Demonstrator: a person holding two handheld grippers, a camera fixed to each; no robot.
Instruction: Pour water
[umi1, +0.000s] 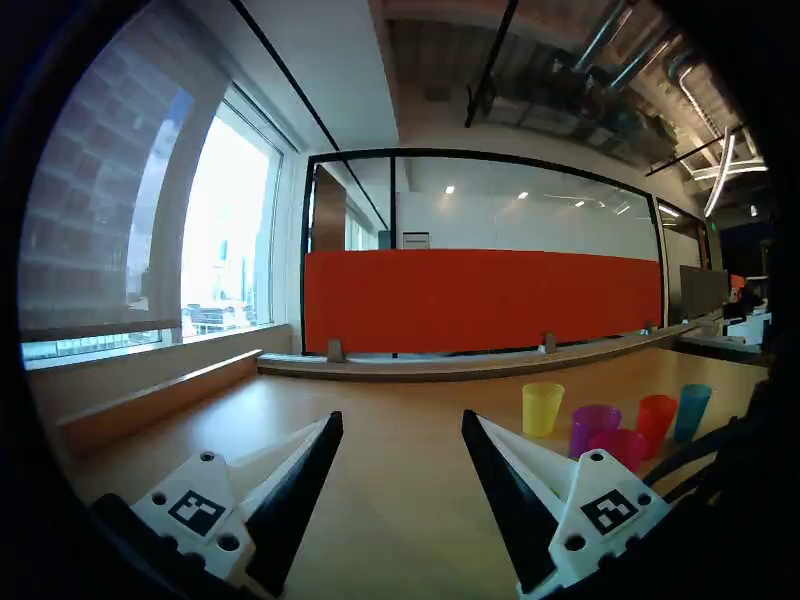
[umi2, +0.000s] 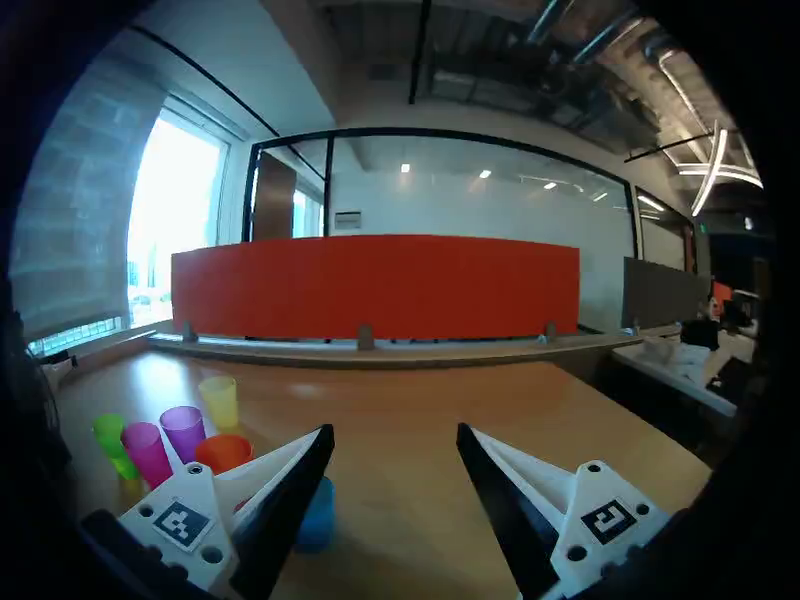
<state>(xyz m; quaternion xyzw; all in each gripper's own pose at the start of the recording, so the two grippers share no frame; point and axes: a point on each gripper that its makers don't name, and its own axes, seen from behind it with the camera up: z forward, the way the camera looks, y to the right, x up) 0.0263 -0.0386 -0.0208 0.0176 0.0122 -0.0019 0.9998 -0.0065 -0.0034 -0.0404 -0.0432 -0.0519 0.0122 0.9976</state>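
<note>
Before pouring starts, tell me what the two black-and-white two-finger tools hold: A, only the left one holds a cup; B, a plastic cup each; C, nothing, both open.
C: the left tool and right tool both stand open over the light wooden tabletop, gripping nothing.

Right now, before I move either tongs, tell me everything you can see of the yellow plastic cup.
The translucent yellow plastic cup stands upright, mouth up, tapering slightly toward its base, on the light wooden table. It sits at the far side of the coloured cup cluster, next to the translucent purple plastic cup. Nothing grips it. Whether it holds water is unclear.
</note>
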